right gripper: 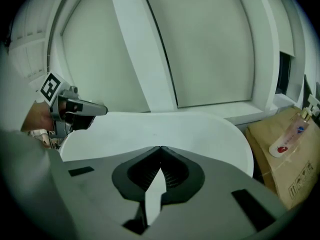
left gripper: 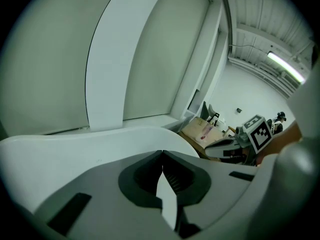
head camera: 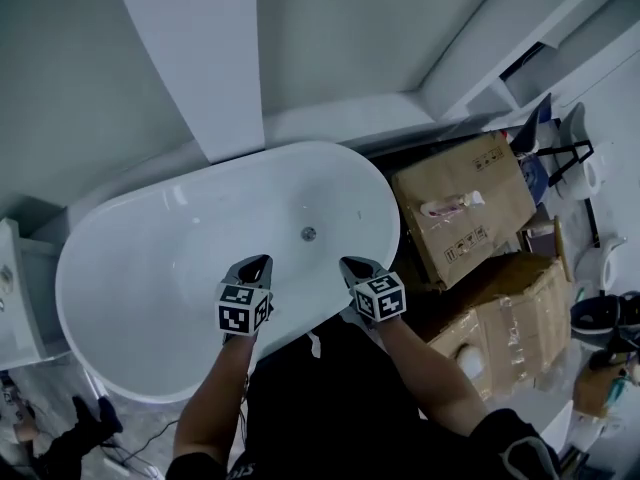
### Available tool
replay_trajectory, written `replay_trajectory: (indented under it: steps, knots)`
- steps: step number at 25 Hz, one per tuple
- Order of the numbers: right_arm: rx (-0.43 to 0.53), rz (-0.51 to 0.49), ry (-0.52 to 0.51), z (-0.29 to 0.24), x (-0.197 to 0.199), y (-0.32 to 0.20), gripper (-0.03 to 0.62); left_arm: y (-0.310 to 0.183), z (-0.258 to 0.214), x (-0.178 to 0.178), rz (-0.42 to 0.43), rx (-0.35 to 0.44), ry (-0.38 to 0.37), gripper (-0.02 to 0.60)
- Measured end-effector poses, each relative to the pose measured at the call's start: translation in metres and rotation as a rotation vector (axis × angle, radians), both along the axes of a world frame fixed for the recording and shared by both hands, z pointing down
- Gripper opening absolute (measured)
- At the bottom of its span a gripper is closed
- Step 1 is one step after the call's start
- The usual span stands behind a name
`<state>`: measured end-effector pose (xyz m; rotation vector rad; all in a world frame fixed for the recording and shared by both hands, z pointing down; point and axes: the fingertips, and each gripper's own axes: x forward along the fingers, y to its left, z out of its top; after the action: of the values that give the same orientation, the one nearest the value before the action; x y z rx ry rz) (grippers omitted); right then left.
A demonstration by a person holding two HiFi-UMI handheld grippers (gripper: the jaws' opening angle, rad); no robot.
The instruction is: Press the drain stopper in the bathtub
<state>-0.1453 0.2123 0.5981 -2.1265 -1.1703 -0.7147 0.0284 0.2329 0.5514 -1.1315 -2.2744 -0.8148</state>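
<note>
A white oval bathtub (head camera: 150,268) lies below me in the head view. Its small round metal drain stopper (head camera: 309,234) sits on the tub floor, toward the far right side. Both grippers hover over the near rim, short of the stopper and apart from it. The left gripper (head camera: 263,261) is to the stopper's lower left and the right gripper (head camera: 347,264) to its lower right. In the left gripper view the left gripper (left gripper: 162,152) has its jaws shut, tips touching, holding nothing. The right gripper (right gripper: 160,148) is likewise shut and empty. Neither gripper view shows the stopper.
Cardboard boxes (head camera: 465,208) (head camera: 510,313) stand close against the tub's right end; a tube lies on the upper one. A slanted white panel (head camera: 200,58) rises behind the tub. A white unit (head camera: 15,298) stands at the left. Bathroom fixtures crowd the far right.
</note>
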Motion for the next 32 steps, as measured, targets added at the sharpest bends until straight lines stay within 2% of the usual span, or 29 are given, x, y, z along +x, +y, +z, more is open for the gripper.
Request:
replay_trajectory:
  steps: [6, 12, 16, 25, 29, 32]
  knots:
    - [-0.105, -0.039, 0.040, -0.069, 0.006, -0.019, 0.014, -0.018, -0.047, -0.022, 0.040, -0.072, -0.023, 0.015]
    - [-0.181, -0.056, 0.076, -0.116, -0.021, -0.045, 0.014, -0.036, -0.098, -0.053, 0.042, -0.149, -0.019, 0.014]
    - [-0.224, -0.063, 0.080, -0.135, -0.055, -0.064, 0.014, -0.048, -0.119, -0.079, 0.023, -0.183, -0.002, 0.015]
    - [-0.299, 0.017, 0.148, -0.182, -0.171, -0.133, 0.014, -0.113, -0.158, -0.163, 0.021, -0.233, 0.022, 0.014]
    - [-0.341, -0.004, 0.170, -0.195, -0.190, -0.147, 0.012, -0.137, -0.175, -0.182, 0.029, -0.261, 0.031, 0.015]
    - [-0.383, 0.016, 0.189, -0.210, -0.198, -0.150, 0.012, -0.143, -0.192, -0.184, 0.034, -0.301, 0.041, 0.014]
